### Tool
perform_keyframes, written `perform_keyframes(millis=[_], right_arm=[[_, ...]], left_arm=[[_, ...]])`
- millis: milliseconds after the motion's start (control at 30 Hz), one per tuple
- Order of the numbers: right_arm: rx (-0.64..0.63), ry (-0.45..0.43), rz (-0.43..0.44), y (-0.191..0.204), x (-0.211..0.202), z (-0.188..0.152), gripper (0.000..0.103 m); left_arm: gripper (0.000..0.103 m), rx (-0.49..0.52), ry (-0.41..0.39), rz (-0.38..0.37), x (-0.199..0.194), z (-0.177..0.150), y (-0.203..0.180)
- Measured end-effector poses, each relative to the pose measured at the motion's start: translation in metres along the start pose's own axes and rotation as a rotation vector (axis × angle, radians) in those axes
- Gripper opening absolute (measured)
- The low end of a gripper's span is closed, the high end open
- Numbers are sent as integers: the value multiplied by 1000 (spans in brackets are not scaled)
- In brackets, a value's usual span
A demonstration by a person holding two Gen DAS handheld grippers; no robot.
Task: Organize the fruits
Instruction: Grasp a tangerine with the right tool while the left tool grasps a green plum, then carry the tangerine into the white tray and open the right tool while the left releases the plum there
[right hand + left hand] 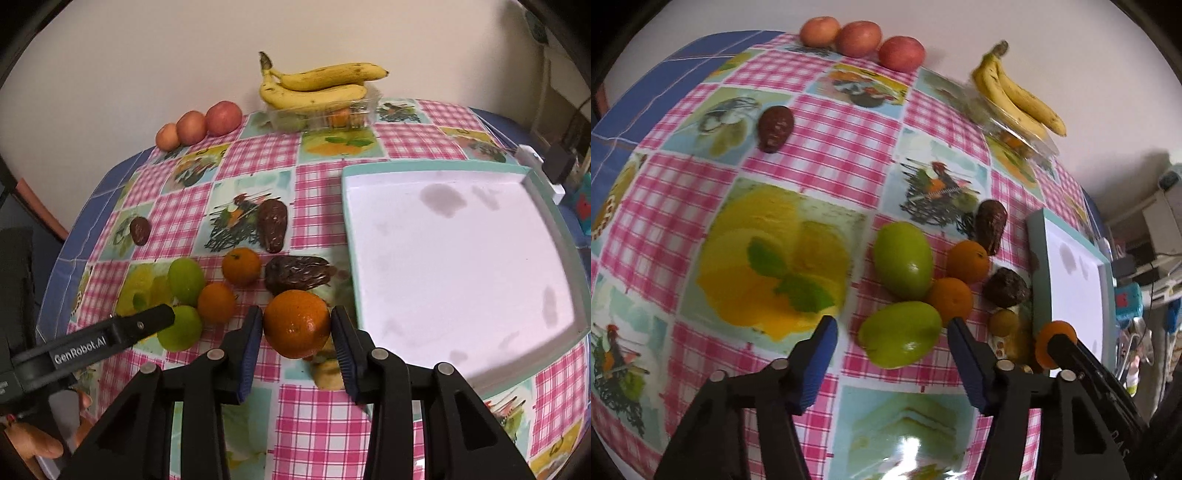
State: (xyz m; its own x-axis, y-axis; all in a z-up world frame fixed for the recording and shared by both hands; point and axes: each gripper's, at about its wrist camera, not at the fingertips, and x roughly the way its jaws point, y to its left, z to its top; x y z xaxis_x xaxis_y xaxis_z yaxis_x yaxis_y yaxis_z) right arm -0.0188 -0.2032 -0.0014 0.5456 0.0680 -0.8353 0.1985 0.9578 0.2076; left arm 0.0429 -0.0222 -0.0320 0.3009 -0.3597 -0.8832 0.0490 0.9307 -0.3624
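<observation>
My right gripper (296, 328) is shut on an orange (296, 323), held just above the table beside the white tray (454, 258); the orange also shows in the left wrist view (1057, 341). My left gripper (892, 334) is open, its fingers either side of a green fruit (900, 339). A second green fruit (903, 260), two oranges (967, 261) (950, 300) and two brown fruits (991, 225) (1006, 288) lie close behind. A third brown fruit (775, 128) lies apart at the left.
Three apples (223, 117) stand in a row at the table's far edge. A banana bunch (317, 86) rests on a clear plastic box (325, 114). The tray has a teal rim (436, 168). A wall is behind the table.
</observation>
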Motion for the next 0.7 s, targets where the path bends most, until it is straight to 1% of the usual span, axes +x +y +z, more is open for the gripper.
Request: perform_keyframes(millis=[33, 133, 300, 367, 567, 700], right_arm=[[6, 2, 1, -2, 0, 0, 40], [19, 4, 2, -6, 1, 0, 40], [37, -1, -4, -13, -1, -1, 40], [45, -1, -1, -15, -1, -1, 40], [85, -25, 7, -24, -6, 2, 40], [132, -59, 5, -37, -14, 6, 40]], left_arm=[[58, 9, 7, 1, 2, -1, -2], [53, 10, 21, -1, 6, -2, -3], [51, 7, 23, -11, 6, -1, -1], [51, -4, 19, -26, 3, -1, 1], [51, 0, -49, -58, -18, 3, -3], [51, 48, -80, -73, -28, 5, -19]])
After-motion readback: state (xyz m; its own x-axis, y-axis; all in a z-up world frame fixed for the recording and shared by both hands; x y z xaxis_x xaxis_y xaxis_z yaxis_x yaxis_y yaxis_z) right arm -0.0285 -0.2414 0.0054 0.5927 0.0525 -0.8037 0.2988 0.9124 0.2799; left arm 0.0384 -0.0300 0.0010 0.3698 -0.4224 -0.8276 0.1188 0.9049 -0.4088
